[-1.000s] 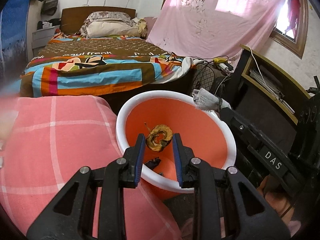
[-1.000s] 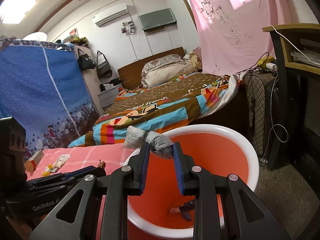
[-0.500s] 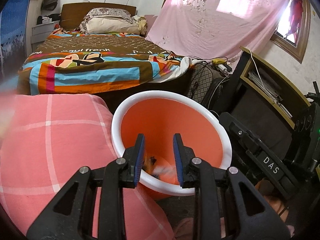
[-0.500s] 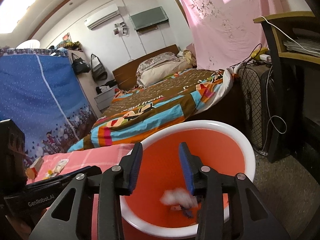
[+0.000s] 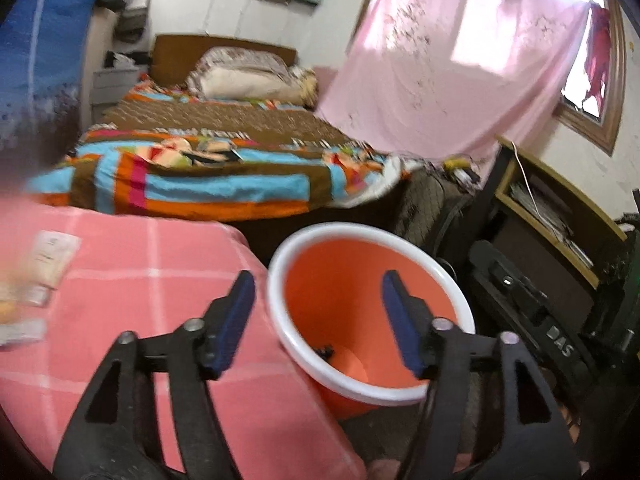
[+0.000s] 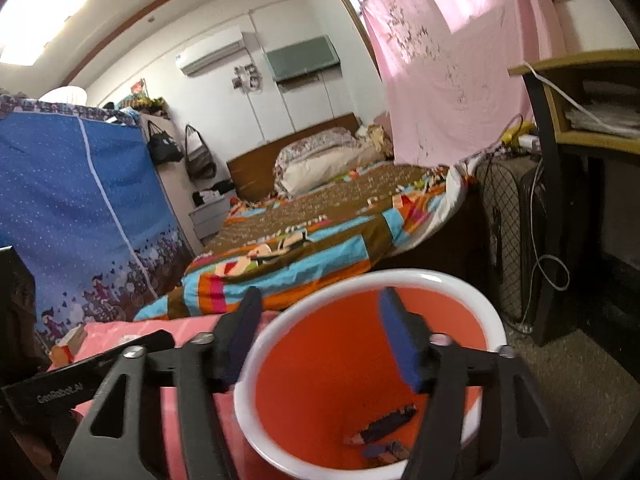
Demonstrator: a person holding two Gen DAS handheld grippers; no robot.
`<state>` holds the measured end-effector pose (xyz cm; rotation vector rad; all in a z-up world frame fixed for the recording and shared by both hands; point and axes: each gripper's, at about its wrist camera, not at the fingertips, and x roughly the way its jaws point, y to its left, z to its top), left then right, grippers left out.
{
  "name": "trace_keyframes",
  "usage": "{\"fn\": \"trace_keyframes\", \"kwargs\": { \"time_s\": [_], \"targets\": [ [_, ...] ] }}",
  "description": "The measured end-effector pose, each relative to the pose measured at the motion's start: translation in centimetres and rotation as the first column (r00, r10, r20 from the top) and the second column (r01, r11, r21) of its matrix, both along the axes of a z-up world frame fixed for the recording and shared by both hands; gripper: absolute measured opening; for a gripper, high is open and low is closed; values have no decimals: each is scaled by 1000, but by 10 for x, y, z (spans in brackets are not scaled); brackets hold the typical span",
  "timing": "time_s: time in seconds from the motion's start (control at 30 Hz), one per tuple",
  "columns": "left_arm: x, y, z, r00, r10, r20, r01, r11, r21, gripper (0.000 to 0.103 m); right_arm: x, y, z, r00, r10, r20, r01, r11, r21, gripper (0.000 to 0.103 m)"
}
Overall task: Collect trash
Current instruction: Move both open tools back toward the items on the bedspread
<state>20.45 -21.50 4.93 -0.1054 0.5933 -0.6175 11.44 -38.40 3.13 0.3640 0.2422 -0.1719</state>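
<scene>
Both grippers, the left gripper [image 5: 316,322] and the right gripper [image 6: 320,338], hang over the orange bin [image 5: 440,276] with their jaws spread wide and nothing between them. Some dark wrappers [image 6: 390,426] already lie at the bottom of the bin, so part of the collecting looks done. Several blurred scraps [image 5: 50,258] sit on the pink checked cloth [image 5: 152,252] to the left of the bin, and those seem to be what is left to pick up.
</scene>
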Motion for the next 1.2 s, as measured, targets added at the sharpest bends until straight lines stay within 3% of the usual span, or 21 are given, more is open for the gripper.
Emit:
{"fn": "trace_keyframes", "kwargs": {
  "time_s": [0.17,0.2,0.27,0.57,0.87,1.2],
  "targets": [
    [-7,34,14,989,109,96,-104,993,-56,102,-2,18,14,997,10,74,-6,999,-51,86],
    [-9,40,16,984,135,115,-128,990,-66,103,-3,22,16,996,13,93,-7,998,-62,88],
    [-15,56,20,966,196,167,-182,979,-96,103,-3,30,20,992,13,128,-3,997,-82,103],
    [-33,110,30,896,328,299,-310,945,-108,103,-4,70,36,955,87,283,-46,988,-149,103],
    [-39,174,25,828,456,327,-433,890,-145,103,6,123,41,903,184,388,-110,973,-203,103],
    [-43,228,14,750,547,371,-547,829,-116,103,33,180,38,882,297,365,-215,944,-248,103]
  ]
}}
